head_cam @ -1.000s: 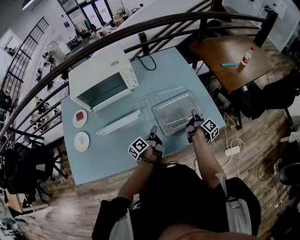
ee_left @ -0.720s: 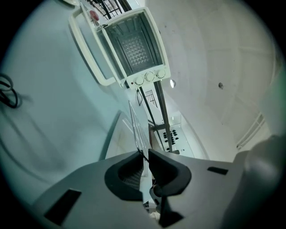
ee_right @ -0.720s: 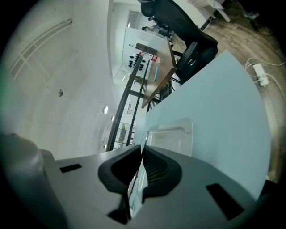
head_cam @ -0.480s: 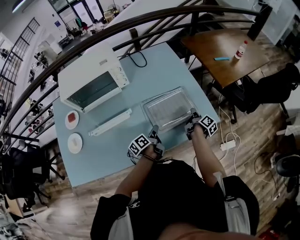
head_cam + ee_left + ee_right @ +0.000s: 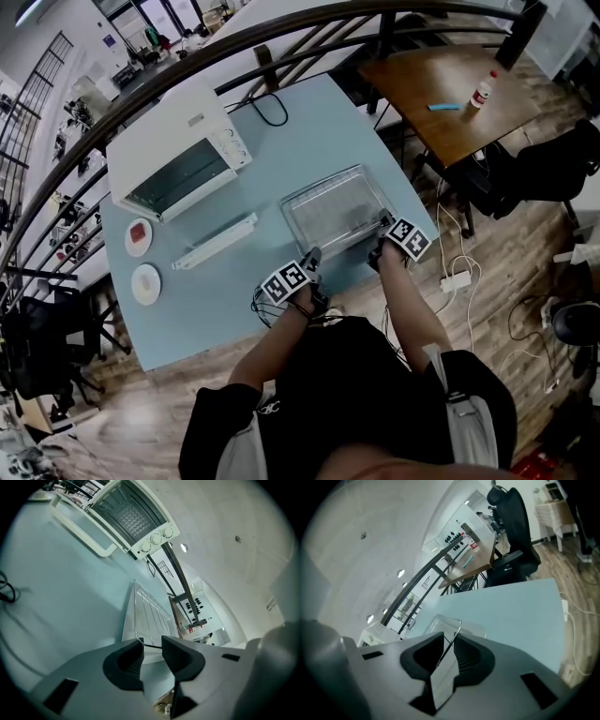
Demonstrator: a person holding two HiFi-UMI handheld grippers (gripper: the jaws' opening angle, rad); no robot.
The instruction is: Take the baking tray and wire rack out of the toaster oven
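Left gripper [image 5: 151,643] and right gripper [image 5: 449,639], jaws just opened, loosely straddle the near rim of the baking tray [image 5: 333,211] and wire rack [image 5: 150,613] at the table's [image 5: 309,131] near edge; bare table lies left.

Seen from overhead, the rack [image 5: 149,613] wires fade into the tray [image 5: 333,211], so the two cannot be told apart there. What sits on the two plates [image 5: 135,289] is too small to name, as is the bottle [image 5: 482,91] label. The frame's lower edge cuts off the person [image 5: 356,403].
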